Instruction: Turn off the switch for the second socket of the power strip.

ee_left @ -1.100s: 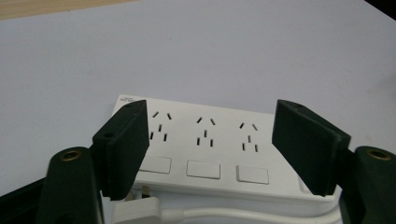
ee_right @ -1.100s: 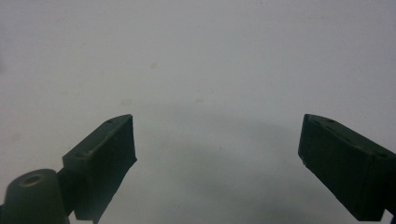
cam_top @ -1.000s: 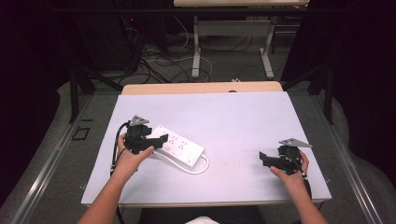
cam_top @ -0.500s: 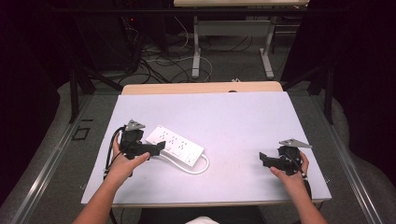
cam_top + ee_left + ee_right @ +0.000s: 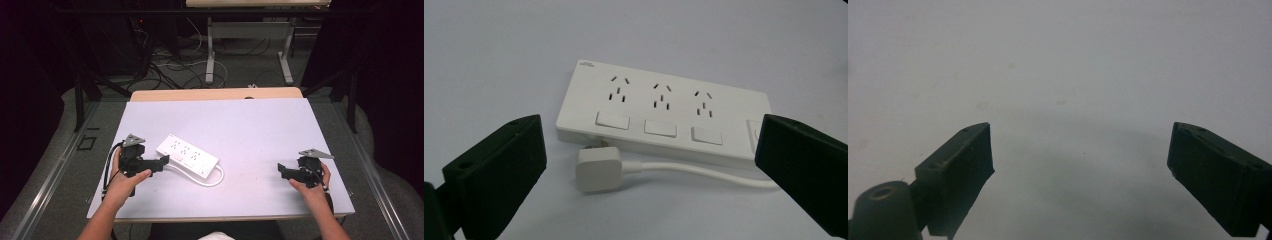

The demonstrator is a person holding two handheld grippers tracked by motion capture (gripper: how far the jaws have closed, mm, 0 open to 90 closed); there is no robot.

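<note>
Facing power strip [image 5: 664,117], plug [image 5: 599,168] unplugged

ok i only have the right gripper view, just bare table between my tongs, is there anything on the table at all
Observer: Yes, a white power strip lies left of centre, in front of the left tongs.
Operator: are those tongs holding it
Observer: No, they are open and short of it, in the left gripper view.
Operator: is its cord plugged in
Observer: No, the plug lies loose on the table beside the strip, its cord looping round one end.
</note>
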